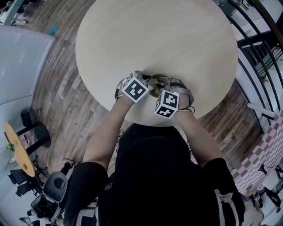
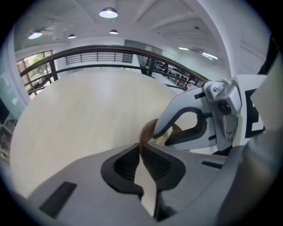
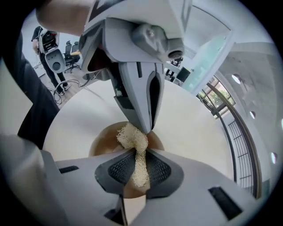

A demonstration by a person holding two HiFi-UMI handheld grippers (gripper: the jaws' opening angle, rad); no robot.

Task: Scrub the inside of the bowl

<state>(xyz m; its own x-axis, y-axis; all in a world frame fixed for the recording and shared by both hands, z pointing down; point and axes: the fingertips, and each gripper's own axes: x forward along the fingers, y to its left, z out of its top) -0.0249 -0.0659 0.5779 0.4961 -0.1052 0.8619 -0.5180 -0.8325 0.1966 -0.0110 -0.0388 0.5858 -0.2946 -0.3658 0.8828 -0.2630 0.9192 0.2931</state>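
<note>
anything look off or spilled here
Nothing stands out. The left gripper grips the bowl by its rim, the right gripper holds the scrubber inside it, and no spill shows on the table.

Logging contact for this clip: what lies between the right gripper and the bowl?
A pale mesh scrubber, pinched in the right gripper, bunches down into the brown bowl; nothing else lies between. The right gripper view shows it.

I look down on a round pale table [image 1: 154,39] on a wood-plank floor [image 1: 62,97]; a dark railing [image 2: 101,48] curves behind it; round lights [image 2: 108,13] glow in the white ceiling; windows [image 3: 216,95] show near the railing; a small yellow table [image 1: 17,150] stands on the left.
</note>
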